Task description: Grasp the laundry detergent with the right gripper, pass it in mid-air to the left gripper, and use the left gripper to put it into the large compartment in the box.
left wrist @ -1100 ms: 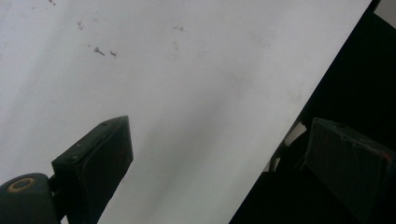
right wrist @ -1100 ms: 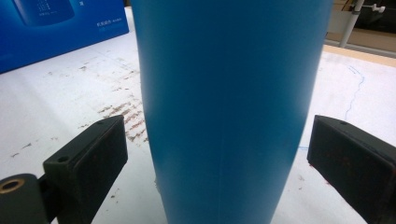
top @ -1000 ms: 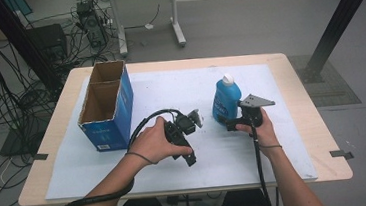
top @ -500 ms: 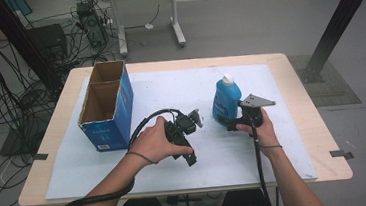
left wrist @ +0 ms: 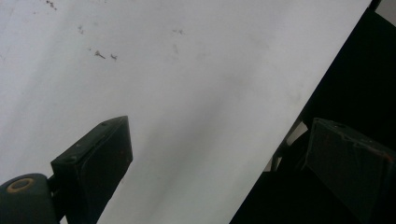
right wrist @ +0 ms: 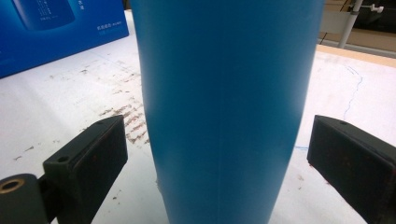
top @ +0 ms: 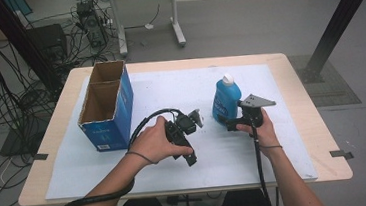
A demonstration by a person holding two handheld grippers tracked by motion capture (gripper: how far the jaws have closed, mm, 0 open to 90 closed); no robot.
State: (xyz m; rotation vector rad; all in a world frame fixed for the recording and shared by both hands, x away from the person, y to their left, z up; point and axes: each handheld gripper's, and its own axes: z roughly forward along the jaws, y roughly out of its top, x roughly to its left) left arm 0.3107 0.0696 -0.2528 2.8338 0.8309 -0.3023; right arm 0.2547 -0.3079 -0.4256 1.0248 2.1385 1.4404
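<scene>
The right gripper (top: 229, 124) stands with jaws wide around the upright blue bottle (right wrist: 224, 107), neither touching it. The high view adds its white cap (top: 227, 79); box (top: 106, 115) lettering is unreadable. The left gripper (left wrist: 219, 154) gapes wide over the desk's white mat (left wrist: 187, 70).

High view looks down on the table (top: 300, 87); right tool camera faces the bottle (right wrist: 224, 102) closely.

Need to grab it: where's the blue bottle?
High view: blue bottle stands upright right of centre, between the open jaws of the right gripper.
</scene>
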